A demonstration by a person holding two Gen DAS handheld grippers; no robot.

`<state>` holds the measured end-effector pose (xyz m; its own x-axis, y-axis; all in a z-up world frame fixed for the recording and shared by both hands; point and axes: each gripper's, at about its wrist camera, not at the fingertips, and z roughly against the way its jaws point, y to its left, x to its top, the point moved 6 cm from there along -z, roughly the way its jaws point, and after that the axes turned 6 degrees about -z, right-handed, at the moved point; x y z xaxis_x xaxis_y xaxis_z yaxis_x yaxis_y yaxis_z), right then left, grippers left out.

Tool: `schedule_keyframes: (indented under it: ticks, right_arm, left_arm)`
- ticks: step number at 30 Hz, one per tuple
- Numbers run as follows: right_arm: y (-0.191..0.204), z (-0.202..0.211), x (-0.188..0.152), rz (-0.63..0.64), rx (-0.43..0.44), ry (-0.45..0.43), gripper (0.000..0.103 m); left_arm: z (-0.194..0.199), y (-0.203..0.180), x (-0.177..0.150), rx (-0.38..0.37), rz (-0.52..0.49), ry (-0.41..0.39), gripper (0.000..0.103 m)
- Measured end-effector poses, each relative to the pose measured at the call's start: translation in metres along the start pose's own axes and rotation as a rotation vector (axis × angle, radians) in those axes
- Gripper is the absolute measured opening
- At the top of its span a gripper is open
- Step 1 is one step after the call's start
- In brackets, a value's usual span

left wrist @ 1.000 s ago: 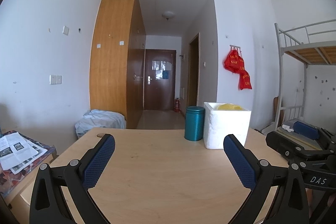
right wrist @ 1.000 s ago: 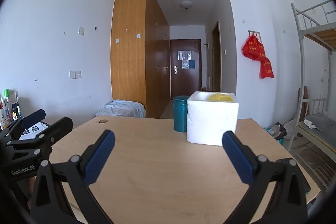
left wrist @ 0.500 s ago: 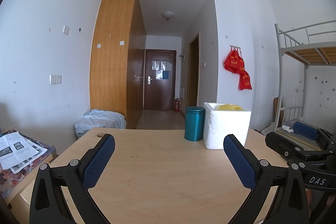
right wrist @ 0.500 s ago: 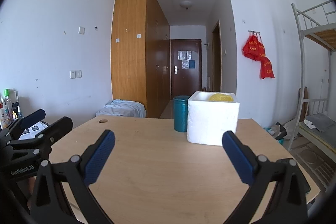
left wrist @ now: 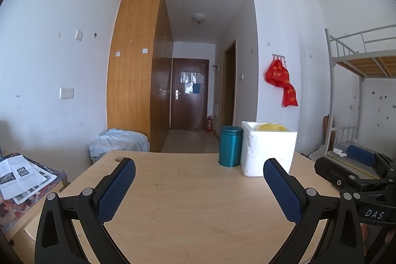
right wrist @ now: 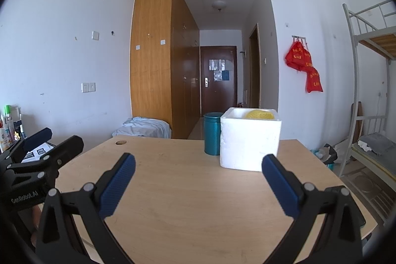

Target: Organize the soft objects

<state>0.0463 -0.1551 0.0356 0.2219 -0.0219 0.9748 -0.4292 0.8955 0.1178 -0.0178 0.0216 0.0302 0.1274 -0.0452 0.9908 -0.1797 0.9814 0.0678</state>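
A: How many things stand on the table [right wrist: 198,202]?

B: Two: one white foam box [right wrist: 250,140] and one teal can [right wrist: 212,132].

A: And in the box?

B: One yellow soft thing [right wrist: 259,114]; if more lie under it, I cannot tell.

A: How many grippers?

B: Two: one left gripper [left wrist: 199,186] and one right gripper [right wrist: 198,183]. Each has two blue pads.

Left hand-held gripper [left wrist: 199,167]: hovered above the near part of the worktop [left wrist: 198,202], level, pointing toward its far edge.
Left jaws: spread wide, blue pads [left wrist: 116,192] gripping nothing.
Right hand-held gripper [right wrist: 198,162]: hovered above the worktop's near part, beside the left one, level.
Right jaws: spread wide, nothing between them.
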Motion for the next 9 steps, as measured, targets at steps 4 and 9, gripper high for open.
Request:
schedule_keyframes:
  ticks: [4, 9]
  right_arm:
    - [-0.0002, 0.0000, -0.0002, 0.000, 0.000, 0.001, 0.103]
    - [-0.0004, 0.0002, -0.0012, -0.001, 0.000, 0.002, 0.103]
  left_arm:
    - [-0.0002, -0.0002, -0.0010, -0.001, -0.003, 0.004, 0.103]
    - [-0.0004, -0.0020, -0.0013, 0.002, -0.016, -0.004, 0.103]
